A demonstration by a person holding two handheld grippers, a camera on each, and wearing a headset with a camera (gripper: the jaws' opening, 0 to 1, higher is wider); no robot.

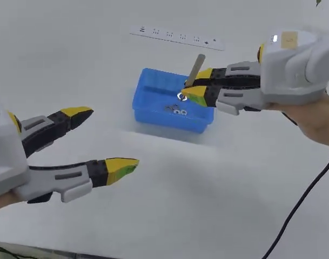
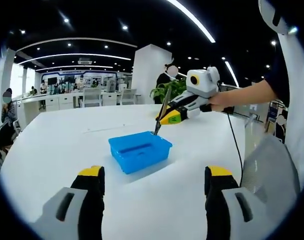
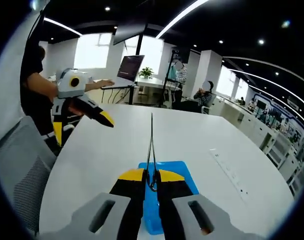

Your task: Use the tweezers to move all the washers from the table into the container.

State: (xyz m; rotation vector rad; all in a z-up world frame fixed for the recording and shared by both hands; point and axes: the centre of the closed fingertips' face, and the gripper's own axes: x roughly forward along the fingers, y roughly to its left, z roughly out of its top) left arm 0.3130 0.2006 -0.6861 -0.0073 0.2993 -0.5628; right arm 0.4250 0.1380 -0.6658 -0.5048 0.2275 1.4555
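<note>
- The right gripper (image 1: 199,85) was clamped on the tweezers (image 1: 195,69), whose tip held one washer (image 1: 181,96) over the blue container (image 1: 148,93).
- Several washers (image 1: 176,110) already lay inside (bunched together).
- The task looked nearly finished, with this drop pending.
- The left gripper (image 1: 111,137) hovered open and empty above the counter (image 1: 207,183).

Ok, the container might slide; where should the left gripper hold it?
Probably the left end wall of the blue container, pinched from above by the left gripper: walls thin and upright, and the right gripper holds tweezers over the right end.
</note>
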